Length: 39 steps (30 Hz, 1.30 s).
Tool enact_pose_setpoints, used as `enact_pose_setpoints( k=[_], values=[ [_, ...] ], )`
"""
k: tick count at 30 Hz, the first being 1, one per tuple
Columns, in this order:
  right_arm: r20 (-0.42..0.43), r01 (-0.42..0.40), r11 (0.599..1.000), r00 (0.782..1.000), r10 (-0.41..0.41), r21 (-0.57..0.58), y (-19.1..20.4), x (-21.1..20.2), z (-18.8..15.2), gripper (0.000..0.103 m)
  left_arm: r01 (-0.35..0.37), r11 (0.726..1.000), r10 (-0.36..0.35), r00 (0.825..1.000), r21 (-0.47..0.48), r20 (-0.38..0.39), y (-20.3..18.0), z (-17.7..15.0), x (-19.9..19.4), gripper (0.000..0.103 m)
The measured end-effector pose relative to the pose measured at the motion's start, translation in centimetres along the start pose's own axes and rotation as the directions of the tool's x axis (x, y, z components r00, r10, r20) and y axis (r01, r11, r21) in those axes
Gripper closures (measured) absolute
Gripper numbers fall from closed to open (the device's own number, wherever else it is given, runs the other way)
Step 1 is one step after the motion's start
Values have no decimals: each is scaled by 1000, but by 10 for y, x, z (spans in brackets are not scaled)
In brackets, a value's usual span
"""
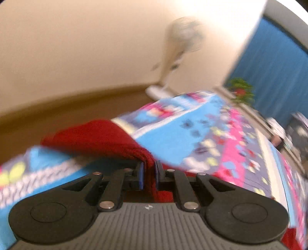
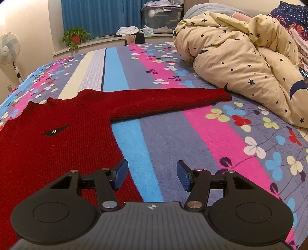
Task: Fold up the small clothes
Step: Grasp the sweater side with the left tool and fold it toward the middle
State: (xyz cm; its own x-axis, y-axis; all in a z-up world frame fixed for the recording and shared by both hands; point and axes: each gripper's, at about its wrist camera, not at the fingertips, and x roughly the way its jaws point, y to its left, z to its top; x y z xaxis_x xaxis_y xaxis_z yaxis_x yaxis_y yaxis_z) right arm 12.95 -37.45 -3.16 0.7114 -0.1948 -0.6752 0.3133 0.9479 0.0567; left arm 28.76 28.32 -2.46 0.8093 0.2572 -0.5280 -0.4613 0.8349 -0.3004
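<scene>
A small dark red knit sweater (image 2: 57, 132) lies flat on the striped, flowered bedspread (image 2: 173, 138). One sleeve (image 2: 169, 101) stretches out to the right toward the duvet. My right gripper (image 2: 152, 174) is open and empty, low over the sweater's right edge and the blue stripe. In the blurred left wrist view, my left gripper (image 1: 149, 174) is shut on a fold of the red sweater (image 1: 100, 138) and lifts it off the bedspread (image 1: 221, 146).
A bunched cream star-print duvet (image 2: 240, 57) lies at the right of the bed. Beyond the bed are a standing fan (image 2: 8, 48), a potted plant (image 2: 76, 37), a plastic storage box (image 2: 161, 16) and blue curtains (image 2: 100, 17).
</scene>
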Motion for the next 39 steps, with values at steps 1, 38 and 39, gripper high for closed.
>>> enact_pose_setpoints(
  k=[1,38,39],
  values=[
    [0,0,1000,1000,0,-5,1,1,0,45,41,997,-43,999,67,28,-20,-2,-11,93],
    [-88,-192,967,974,209,168,146,62,-18,39,200,941,-92,926,272,-365,-109,-32,-24,51],
    [-91,-185,962,974,207,199,147,66,-17,34,206,940,-97,925,271,-367,-111,-32,-24,51]
  ],
)
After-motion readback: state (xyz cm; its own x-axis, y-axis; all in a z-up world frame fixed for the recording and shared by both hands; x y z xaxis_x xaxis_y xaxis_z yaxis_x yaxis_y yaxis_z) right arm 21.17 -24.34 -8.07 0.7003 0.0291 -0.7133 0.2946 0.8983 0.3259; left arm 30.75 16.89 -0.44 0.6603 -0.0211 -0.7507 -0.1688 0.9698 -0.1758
